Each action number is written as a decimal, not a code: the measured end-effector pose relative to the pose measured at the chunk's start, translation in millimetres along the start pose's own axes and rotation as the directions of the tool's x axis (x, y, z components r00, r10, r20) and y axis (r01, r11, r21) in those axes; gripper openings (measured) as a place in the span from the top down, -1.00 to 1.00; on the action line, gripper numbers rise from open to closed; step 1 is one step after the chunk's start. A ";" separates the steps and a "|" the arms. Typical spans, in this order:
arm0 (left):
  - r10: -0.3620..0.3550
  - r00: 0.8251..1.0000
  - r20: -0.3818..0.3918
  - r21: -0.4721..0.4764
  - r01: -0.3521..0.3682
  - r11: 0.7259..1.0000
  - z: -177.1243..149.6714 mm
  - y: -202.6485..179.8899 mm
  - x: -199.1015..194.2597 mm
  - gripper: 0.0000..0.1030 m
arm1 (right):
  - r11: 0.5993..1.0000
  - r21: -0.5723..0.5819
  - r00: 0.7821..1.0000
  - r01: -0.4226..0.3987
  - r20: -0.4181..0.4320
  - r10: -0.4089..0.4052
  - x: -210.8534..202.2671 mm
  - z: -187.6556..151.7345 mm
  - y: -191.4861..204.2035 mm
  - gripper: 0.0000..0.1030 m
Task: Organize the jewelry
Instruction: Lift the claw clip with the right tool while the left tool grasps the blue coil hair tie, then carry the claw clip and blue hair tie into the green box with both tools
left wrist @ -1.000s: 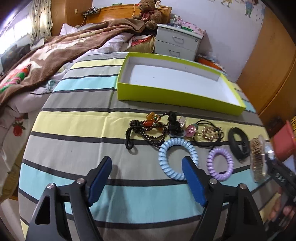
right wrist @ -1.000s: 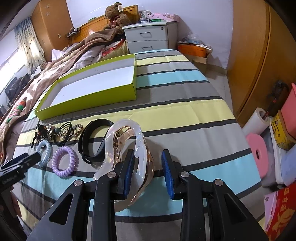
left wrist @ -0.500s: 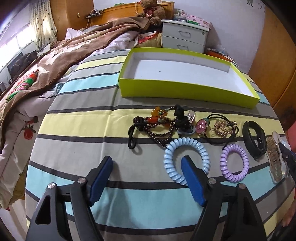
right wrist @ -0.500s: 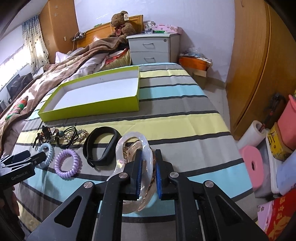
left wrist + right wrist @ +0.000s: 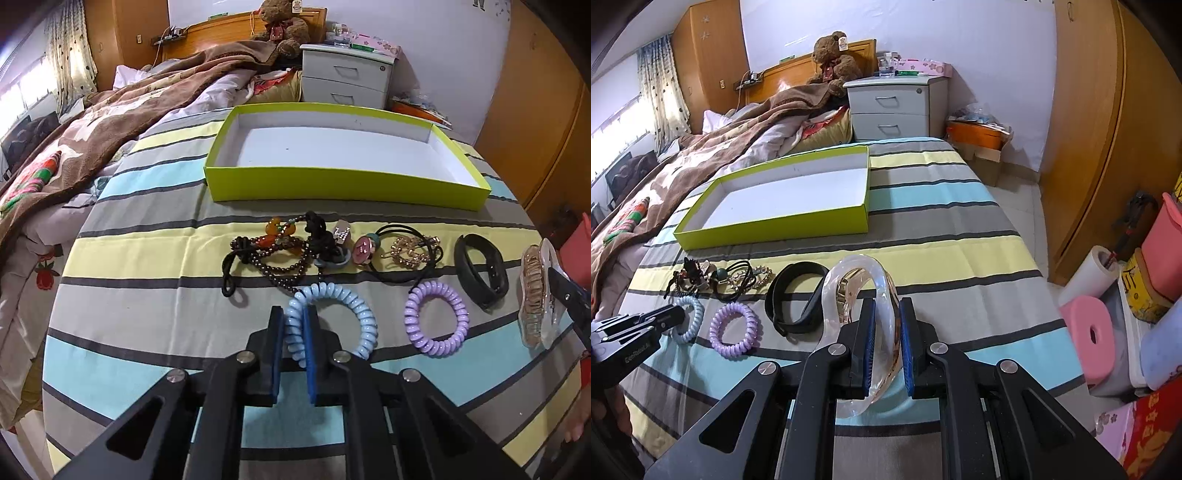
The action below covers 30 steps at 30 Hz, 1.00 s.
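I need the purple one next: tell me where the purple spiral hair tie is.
The purple spiral hair tie lies flat on the striped bedspread, between the blue spiral hair tie and the black band, ungripped.

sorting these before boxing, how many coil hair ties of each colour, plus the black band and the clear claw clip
blue coil hair tie: 1
purple coil hair tie: 1
black band: 1
clear claw clip: 1
total: 4
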<state>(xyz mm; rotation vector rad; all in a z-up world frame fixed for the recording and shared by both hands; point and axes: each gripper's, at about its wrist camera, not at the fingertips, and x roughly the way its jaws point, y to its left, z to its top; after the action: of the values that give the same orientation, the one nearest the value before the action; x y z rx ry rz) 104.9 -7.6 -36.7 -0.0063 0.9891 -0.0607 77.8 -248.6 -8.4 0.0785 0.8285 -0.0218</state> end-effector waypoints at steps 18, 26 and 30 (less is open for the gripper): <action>-0.068 0.993 0.098 -0.023 0.071 0.997 9.8 9.3 -34.0 0.80 | 1.000 -0.024 0.998 -0.002 0.067 0.003 -24.5 14.8 7.4 0.75; -0.082 0.986 0.146 -0.027 0.087 0.996 27.1 14.7 -47.6 0.80 | 0.999 -0.053 0.996 -0.014 0.092 0.019 -25.3 43.3 15.0 0.75; -0.085 0.983 0.164 -0.023 0.090 0.996 42.2 17.9 -49.7 0.80 | 0.998 -0.065 0.995 -0.020 0.097 0.026 -19.0 60.2 19.6 0.75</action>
<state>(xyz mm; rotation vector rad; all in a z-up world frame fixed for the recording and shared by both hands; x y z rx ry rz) 113.7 12.0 27.5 -0.0820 0.8259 -0.1241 110.2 -234.0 47.4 0.0263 0.7300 0.0224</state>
